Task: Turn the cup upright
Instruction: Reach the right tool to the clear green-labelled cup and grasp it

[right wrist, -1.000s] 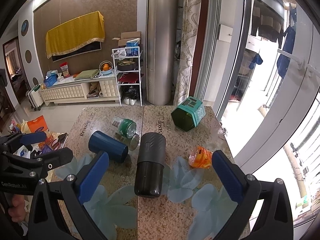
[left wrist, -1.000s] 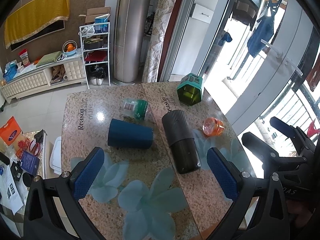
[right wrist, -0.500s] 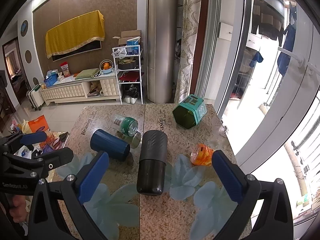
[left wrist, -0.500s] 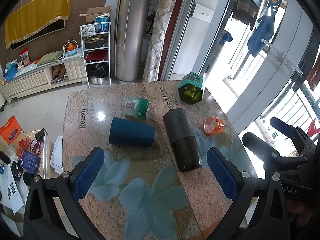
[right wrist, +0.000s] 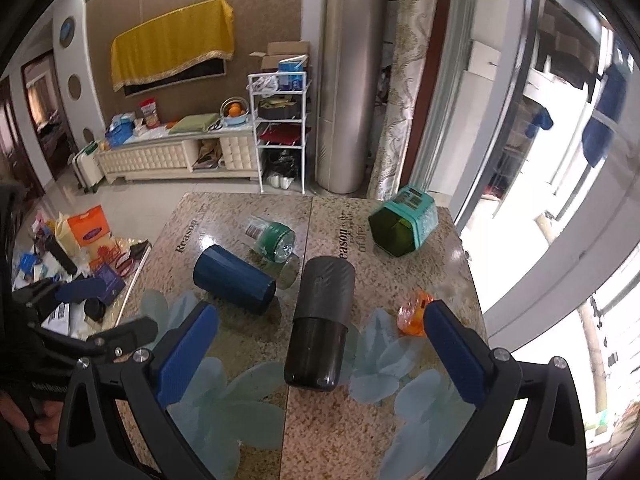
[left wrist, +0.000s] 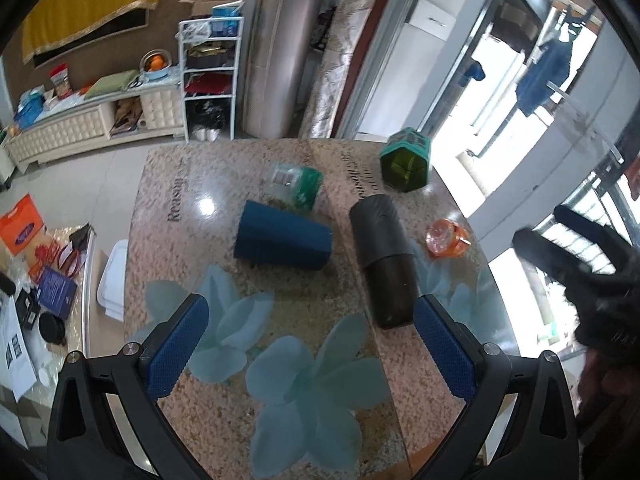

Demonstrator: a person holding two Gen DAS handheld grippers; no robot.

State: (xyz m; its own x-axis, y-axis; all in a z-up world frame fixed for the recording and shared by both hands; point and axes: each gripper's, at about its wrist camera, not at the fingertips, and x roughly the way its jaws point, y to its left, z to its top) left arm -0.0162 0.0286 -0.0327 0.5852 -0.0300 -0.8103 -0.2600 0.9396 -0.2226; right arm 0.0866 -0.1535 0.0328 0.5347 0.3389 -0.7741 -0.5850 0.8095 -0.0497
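Several cups lie on their sides on the stone table [left wrist: 168,184]. A dark blue cup [left wrist: 282,241] [right wrist: 234,279] lies left of centre. A tall black cup [left wrist: 382,262] [right wrist: 322,322] lies in the middle. A green hexagonal cup [left wrist: 406,160] [right wrist: 402,222] lies at the far right. My left gripper [left wrist: 312,344] is open and empty above the near table edge. My right gripper [right wrist: 320,354] is open and empty, with the black cup's near end between its fingers in the view.
A clear bottle with a green label [left wrist: 296,182] [right wrist: 272,238] lies behind the blue cup. A small orange container [left wrist: 446,238] [right wrist: 414,314] lies at the right. The table's right edge drops off toward a glass door. Clutter lies on the floor to the left.
Both grippers have moved forward a little toward the cups. The cups have not moved. Both grippers stay open.
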